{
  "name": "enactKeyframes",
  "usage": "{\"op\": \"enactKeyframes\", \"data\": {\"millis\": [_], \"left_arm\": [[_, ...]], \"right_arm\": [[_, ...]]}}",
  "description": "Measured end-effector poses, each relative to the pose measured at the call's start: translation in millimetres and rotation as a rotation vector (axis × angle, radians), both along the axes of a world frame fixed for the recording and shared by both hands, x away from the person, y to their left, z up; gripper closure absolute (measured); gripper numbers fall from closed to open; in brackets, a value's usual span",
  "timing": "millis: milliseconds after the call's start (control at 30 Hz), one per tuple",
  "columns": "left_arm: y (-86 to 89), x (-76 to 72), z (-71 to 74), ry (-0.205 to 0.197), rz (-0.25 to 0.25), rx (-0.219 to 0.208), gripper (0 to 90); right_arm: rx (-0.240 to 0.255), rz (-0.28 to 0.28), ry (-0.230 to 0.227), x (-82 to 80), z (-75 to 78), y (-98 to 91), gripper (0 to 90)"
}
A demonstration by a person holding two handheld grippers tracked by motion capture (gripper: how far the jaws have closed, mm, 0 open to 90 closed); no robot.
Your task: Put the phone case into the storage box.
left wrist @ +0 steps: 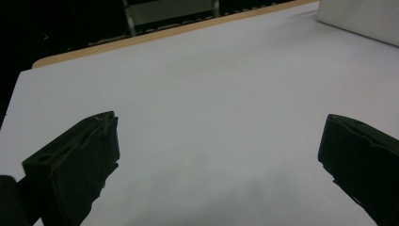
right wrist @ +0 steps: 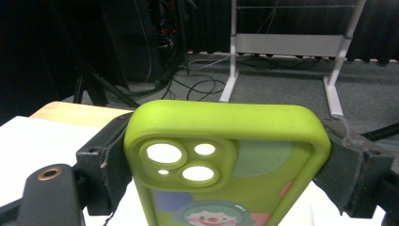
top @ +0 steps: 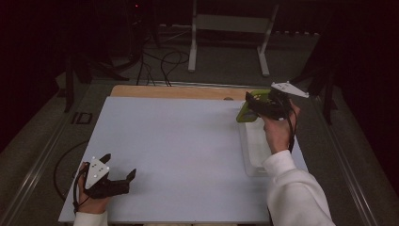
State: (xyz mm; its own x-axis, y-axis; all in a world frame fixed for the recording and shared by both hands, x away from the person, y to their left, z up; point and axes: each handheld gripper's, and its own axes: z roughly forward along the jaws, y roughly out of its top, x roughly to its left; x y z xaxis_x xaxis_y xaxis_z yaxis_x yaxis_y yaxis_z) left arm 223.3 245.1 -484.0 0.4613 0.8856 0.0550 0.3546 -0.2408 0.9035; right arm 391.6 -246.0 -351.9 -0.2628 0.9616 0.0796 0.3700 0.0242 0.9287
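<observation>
Tongs (top: 259, 104) in the person's right hand (top: 277, 129) sit at the upper right of the high view, raised above the far right part of the white-topped desk (top: 188, 150), and they are clenched on a lime-green soft phone case with camera cut-outs (top: 246, 112). In the right gripper view the phone case (right wrist: 226, 160) stands in the lower middle of the frame, pinched across its width: one black jaw presses its left edge and the other its right edge. Its camera cut-outs are toward the top left of the case, and a printed cartoon clown face shows at the bottom edge of the frame. Just below the case in the high view, along the right side of the desk, lies a clear shallow rectangular plastic tray (top: 254, 146); the right hand and its white sleeve (top: 296, 188) reach over it.

The left tongs (top: 120, 170) rest at the lower left of the high view, held low over the near left corner of the desk by the left hand (top: 91, 200). Their jaws are spread wide and released, with bare desk surface between them, as the left gripper view (left wrist: 219, 155) shows. The green case is well apart from these tongs, across the desk.

A strip of pale wood (top: 179, 92) edges the desk's far side, and beyond it on the grey floor stand a white metal frame (top: 230, 28) and loose black cables (top: 164, 61).
</observation>
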Motion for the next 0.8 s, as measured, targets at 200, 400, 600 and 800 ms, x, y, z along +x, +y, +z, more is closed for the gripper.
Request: {"op": "enactKeyframes", "data": {"millis": [200, 400, 600, 800], "left_arm": [[-0.1, 0.0, 0.0, 0.0, 0.0, 0.0, 0.0], [0.3, 0.0, 0.1, 0.0, 0.001, -0.002, 0.0], [-0.1, 0.0, -0.1, 0.0, 0.0, 0.0, 0.0], [0.0, 0.1, -0.2, 0.002, 0.0, 0.001, 0.0]], "right_arm": [[-0.005, -0.015, -0.001, 2.6, 1.7, -2.7, 15.6], [-0.005, -0.034, 0.009, 7.1, 0.3, -6.4, 15.6], [-0.015, -0.052, 0.017, 12.0, -2.2, -9.8, 15.6], [-0.03, -0.064, 0.021, 16.1, -1.7, -11.5, 15.6]]}}
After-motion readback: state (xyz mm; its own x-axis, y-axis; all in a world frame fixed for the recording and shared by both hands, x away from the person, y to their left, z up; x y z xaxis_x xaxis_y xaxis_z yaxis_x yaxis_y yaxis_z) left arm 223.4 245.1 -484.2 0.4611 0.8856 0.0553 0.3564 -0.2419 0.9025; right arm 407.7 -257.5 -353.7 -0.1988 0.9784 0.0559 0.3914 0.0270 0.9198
